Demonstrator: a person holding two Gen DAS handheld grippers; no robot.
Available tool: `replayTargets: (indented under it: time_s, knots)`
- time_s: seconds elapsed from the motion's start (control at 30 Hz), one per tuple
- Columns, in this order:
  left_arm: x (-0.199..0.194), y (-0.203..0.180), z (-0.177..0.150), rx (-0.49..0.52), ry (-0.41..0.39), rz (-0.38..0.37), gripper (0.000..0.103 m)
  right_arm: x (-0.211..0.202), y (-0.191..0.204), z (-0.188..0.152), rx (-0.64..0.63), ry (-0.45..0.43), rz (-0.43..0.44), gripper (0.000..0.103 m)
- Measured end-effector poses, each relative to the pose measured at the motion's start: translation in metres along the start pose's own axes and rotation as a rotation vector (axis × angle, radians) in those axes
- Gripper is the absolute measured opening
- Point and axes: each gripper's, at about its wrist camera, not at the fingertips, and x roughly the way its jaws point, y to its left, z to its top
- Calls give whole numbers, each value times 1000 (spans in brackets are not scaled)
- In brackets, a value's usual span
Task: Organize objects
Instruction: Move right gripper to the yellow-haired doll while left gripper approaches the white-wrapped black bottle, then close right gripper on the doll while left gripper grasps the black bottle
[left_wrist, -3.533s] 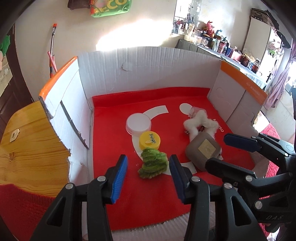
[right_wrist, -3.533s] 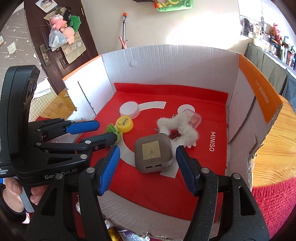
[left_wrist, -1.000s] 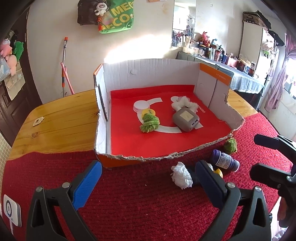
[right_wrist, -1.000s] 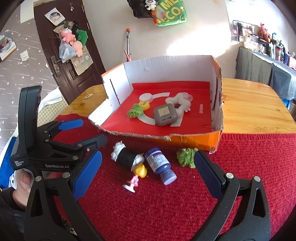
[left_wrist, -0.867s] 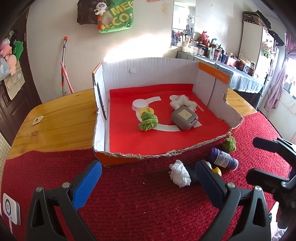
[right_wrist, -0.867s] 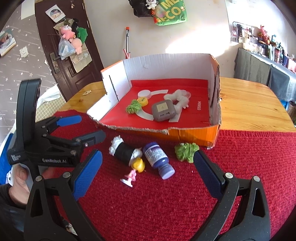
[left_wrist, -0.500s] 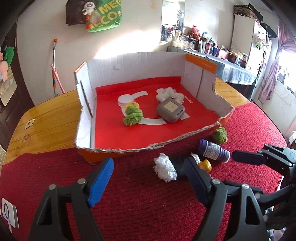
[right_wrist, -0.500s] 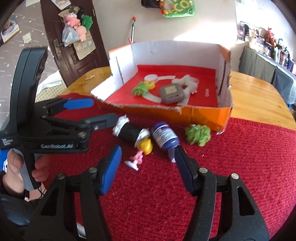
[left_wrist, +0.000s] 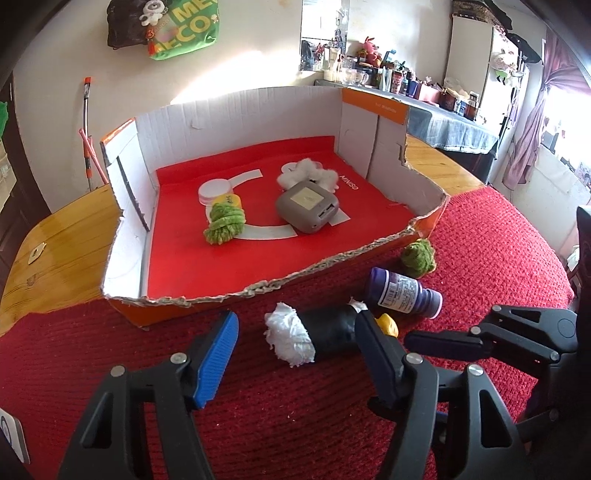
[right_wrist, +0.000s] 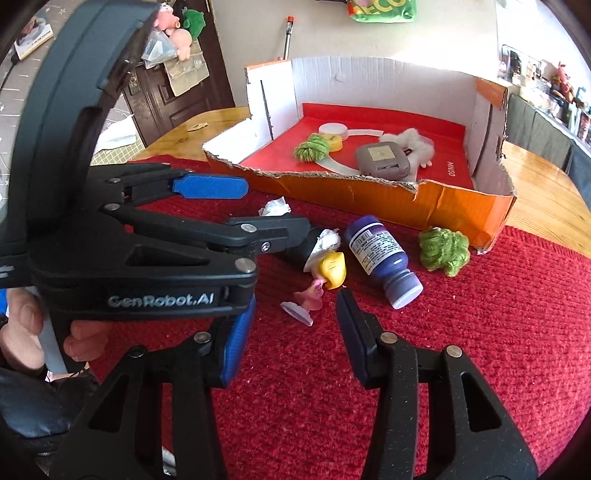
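My left tool (left_wrist: 295, 350) stands apart, jaws just narrowing, straddling the black roll with white stuffing (left_wrist: 317, 334) on the red cloth (left_wrist: 258, 424); pads not yet on it. My right tool (right_wrist: 295, 332) is also apart and narrowing, with the pink-and-yellow figurine (right_wrist: 321, 282) just ahead of its tips, not gripped. Purple bottle (right_wrist: 380, 254) and green yarn ball (right_wrist: 443, 251) lie beside it, outside the cardboard tray (right_wrist: 369, 195) on the bench.

Wooden surface (left_wrist: 70, 225) partly covered by red knitted cloth (right_wrist: 498, 332). Ahead of the right gripper (right_wrist: 295, 328) on the cloth: pink-and-yellow figurine (right_wrist: 325, 277), purple bottle (right_wrist: 380, 254), green yarn ball (right_wrist: 445, 249), black roll with white ends (left_wrist: 314, 332), torn cardboard box (right_wrist: 369, 195).
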Motion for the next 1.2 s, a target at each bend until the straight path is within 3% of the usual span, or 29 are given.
replayTargets:
  time_s: [0.47, 0.9, 1.2]
  knots:
    - [14, 0, -1, -11, 37, -54, 68, 7, -19, 1, -27, -5, -154, 37]
    - [19, -3, -1, -3, 65, -79, 61, 16, -20, 12, -58, 22, -143, 36]
    - [13, 2, -4, -15, 53, -67, 59, 20, -16, 14, -61, 30, -120, 19]
